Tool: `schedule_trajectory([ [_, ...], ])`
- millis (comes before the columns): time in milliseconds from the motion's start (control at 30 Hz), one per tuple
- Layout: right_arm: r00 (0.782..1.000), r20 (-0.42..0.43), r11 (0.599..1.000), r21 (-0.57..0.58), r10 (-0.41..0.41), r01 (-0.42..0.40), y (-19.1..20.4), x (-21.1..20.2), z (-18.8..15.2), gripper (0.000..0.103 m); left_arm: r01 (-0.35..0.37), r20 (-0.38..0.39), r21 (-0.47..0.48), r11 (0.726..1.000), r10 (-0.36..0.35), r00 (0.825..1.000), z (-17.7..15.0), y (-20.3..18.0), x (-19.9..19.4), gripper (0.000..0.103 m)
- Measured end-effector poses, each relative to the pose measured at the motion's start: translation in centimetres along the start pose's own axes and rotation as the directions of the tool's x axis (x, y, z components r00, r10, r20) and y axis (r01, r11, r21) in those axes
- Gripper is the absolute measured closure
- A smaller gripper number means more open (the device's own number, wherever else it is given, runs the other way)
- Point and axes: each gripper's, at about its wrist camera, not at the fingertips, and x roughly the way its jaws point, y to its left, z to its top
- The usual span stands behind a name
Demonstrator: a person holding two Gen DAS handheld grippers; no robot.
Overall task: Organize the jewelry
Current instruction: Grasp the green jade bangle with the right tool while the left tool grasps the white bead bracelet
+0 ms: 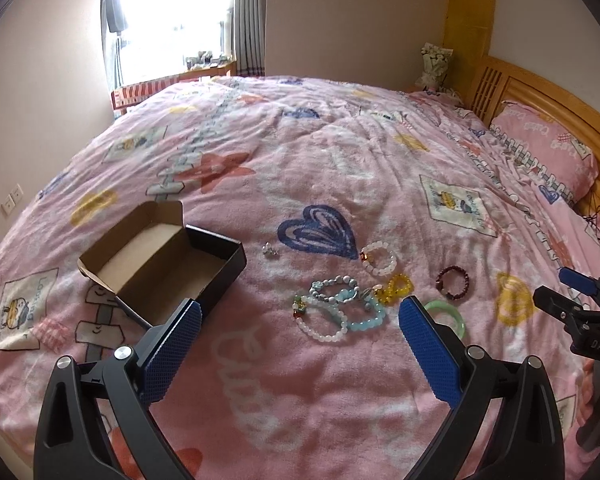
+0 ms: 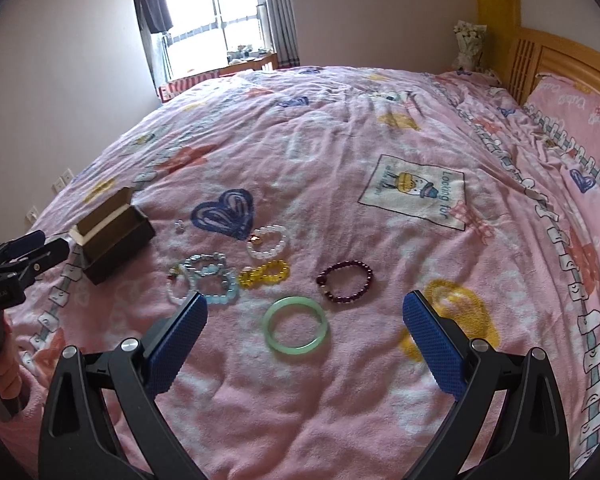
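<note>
The left gripper [image 1: 300,320] hangs above the pink blanket [image 1: 300,148], tipped down a little, its blue fingers [image 1: 172,352] spread wide and holding nothing. The right gripper [image 2: 306,320] hangs the same way, wide apart and empty. Each gripper peeks into the other's view at the edge, partly cut off.

A tangle of bead bracelets [image 1: 340,308] lies at 12 o'clock of the left gripper; how many are in it is hard to tell. The open box [image 1: 164,260] sits at 10 o'clock with nothing visible inside. A tiny silver thing [image 1: 270,250] beside it is too small to make out.

The green bangle [image 2: 296,326] lies between the right fingers [image 2: 432,344], not touching them. The dark red bracelet [image 2: 346,282] lies at 1 o'clock, the yellow one [image 2: 264,274] at 11.
</note>
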Motion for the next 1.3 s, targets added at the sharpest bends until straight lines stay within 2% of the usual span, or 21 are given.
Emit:
schedule_trajectory([
  [67, 0.998, -0.049, 0.999, -0.004, 0.035, -0.035, -0.8, 2.3, -0.3, 0.007, 0.042, -0.072, -0.032, 0.999, -0.044, 0.996, 0.0, 0.8, 2.7, 0.006],
  [167, 0.984, -0.115, 0.988, 0.088, 0.133, -0.124, -2.4, 5.4, -1.3, 0.007, 0.091, -0.156, -0.082, 0.992, -0.103, 0.982, -0.4, 1.7, 6.0, 0.006],
  [267, 0.977, -0.179, 0.989, 0.110, 0.115, -0.096, -2.5, 7.8, -2.1, 0.007, 0.108, -0.218, -0.105, 0.989, -0.129, 0.967, -0.9, 1.9, 8.5, 0.010],
  [400, 0.959, -0.224, 0.977, 0.161, 0.173, -0.139, -2.5, 10.0, -2.8, 0.009, 0.116, -0.286, -0.143, 0.983, -0.153, 0.946, -1.5, 2.2, 11.2, 0.019],
  [467, 0.950, -0.233, 0.969, 0.180, 0.209, -0.169, -2.4, 10.8, -3.0, 0.015, 0.118, -0.309, -0.156, 0.981, -0.162, 0.937, -1.6, 2.3, 12.2, 0.024],
  [533, 0.944, -0.258, 0.970, 0.180, 0.206, -0.163, -2.1, 11.6, -3.2, 0.029, 0.120, -0.327, -0.167, 0.979, -0.170, 0.930, -1.6, 2.5, 13.2, 0.029],
  [600, 0.940, -0.275, 0.972, 0.171, 0.204, -0.161, -1.9, 12.5, -3.5, 0.031, 0.127, -0.339, -0.176, 0.976, -0.181, 0.923, -1.6, 2.6, 14.2, 0.032],
  [667, 0.937, -0.286, 0.974, 0.165, 0.199, -0.156, -1.7, 13.1, -3.8, 0.037, 0.124, -0.354, -0.176, 0.977, -0.180, 0.918, -1.6, 2.5, 15.2, 0.035],
  [733, 0.933, -0.295, 0.972, 0.173, 0.205, -0.159, -1.7, 13.7, -4.1, 0.046, 0.114, -0.362, -0.170, 0.979, -0.169, 0.917, -1.7, 2.4, 16.0, 0.038],
  [900, 0.936, -0.295, 0.977, 0.153, 0.191, -0.151, -1.7, 14.4, -4.4, 0.056, 0.097, -0.361, -0.158, 0.983, -0.149, 0.921, -1.8, 2.7, 17.2, 0.044],
  [1000, 0.940, -0.290, 0.979, 0.145, 0.178, -0.140, -1.7, 14.5, -4.5, 0.062, 0.075, -0.359, -0.153, 0.985, -0.126, 0.925, -1.9, 3.1, 17.2, 0.057],
  [1167, 0.951, -0.275, 0.987, 0.117, 0.142, -0.113, -1.6, 14.4, -4.7, 0.072, 0.053, -0.351, -0.177, 0.983, -0.113, 0.929, -2.0, 4.1, 16.8, 0.086],
  [1300, 0.956, -0.256, 0.986, 0.126, 0.143, -0.114, -1.9, 14.2, -4.7, 0.081, 0.068, -0.333, -0.194, 0.979, -0.130, 0.934, -2.0, 4.7, 16.4, 0.088],
])
